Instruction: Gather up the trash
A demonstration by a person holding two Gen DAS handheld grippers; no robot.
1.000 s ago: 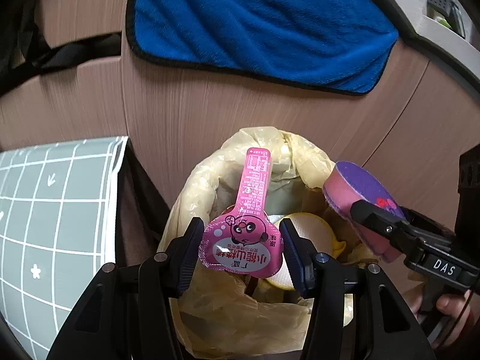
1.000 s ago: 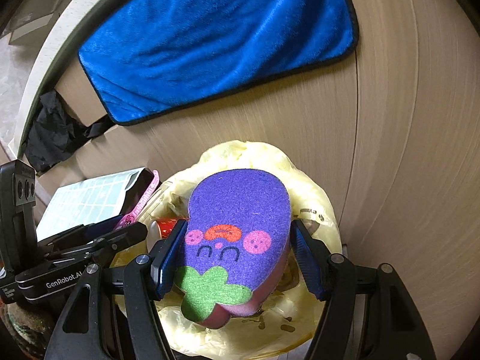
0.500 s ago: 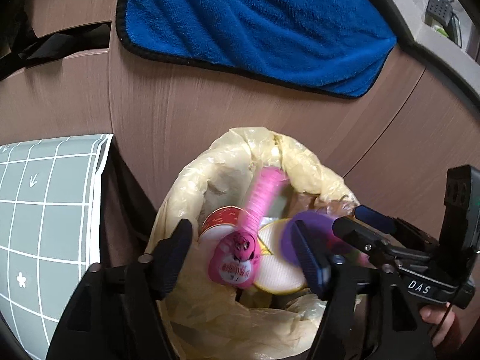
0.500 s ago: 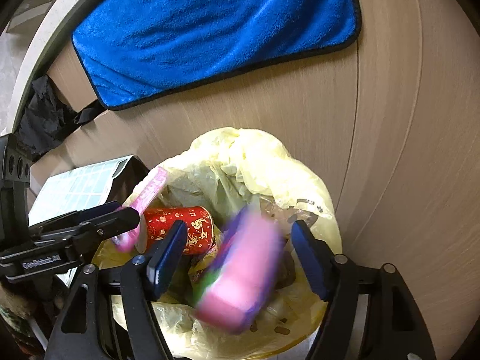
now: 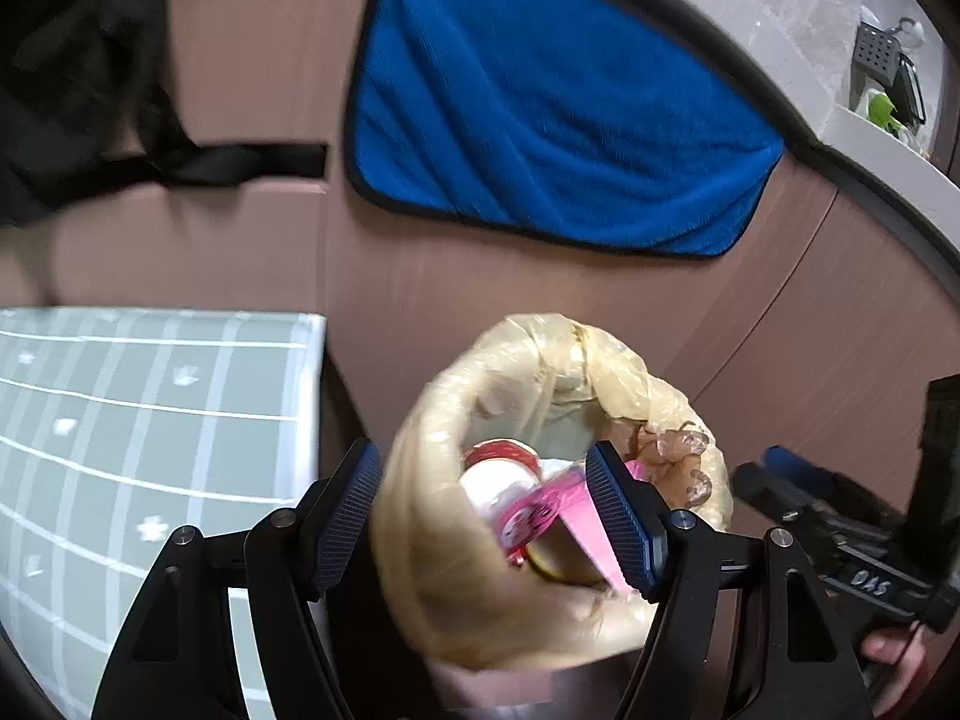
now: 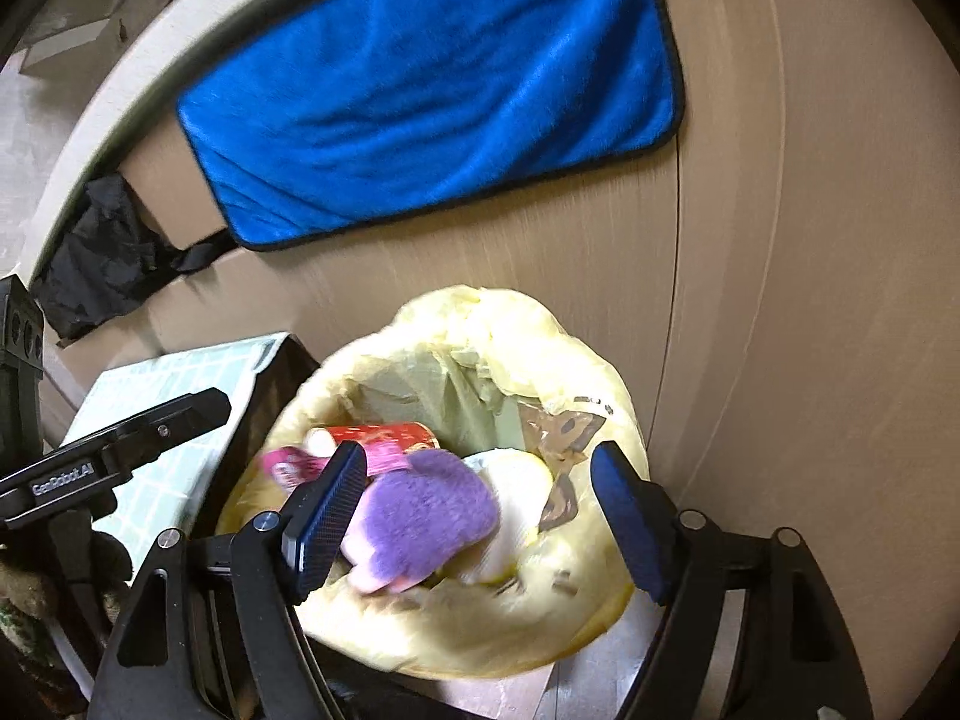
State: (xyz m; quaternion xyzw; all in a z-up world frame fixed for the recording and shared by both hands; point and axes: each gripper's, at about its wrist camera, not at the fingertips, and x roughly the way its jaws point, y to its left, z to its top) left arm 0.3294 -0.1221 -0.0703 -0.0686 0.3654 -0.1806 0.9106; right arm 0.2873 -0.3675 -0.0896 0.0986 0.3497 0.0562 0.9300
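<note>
A bin lined with a yellow bag (image 5: pixel 456 570) (image 6: pixel 540 336) stands against a wooden cabinet. Inside lie a pink jelly packet (image 5: pixel 540 510) (image 6: pixel 288 465), a purple sponge (image 6: pixel 426 516), a red can (image 6: pixel 384 435) (image 5: pixel 498 456) and pale yellow rubbish (image 6: pixel 516 480). My left gripper (image 5: pixel 498 516) is open and empty just above the bin's mouth. My right gripper (image 6: pixel 474 516) is open and empty over the bin too. Each gripper shows in the other's view, the right one (image 5: pixel 840 540) and the left one (image 6: pixel 120 450).
A blue towel (image 5: pixel 552 120) (image 6: pixel 432 90) hangs on the cabinet front above the bin. A grey-green grid-patterned box (image 5: pixel 138 432) (image 6: pixel 180 420) stands left of the bin. Black cloth (image 6: pixel 102 258) hangs at the far left. A countertop (image 5: pixel 870 138) runs above.
Both grippers opened. The pink packet dropped from the left gripper and the purple sponge from the right; both now lie in the bin. Both grippers pulled back a little.
</note>
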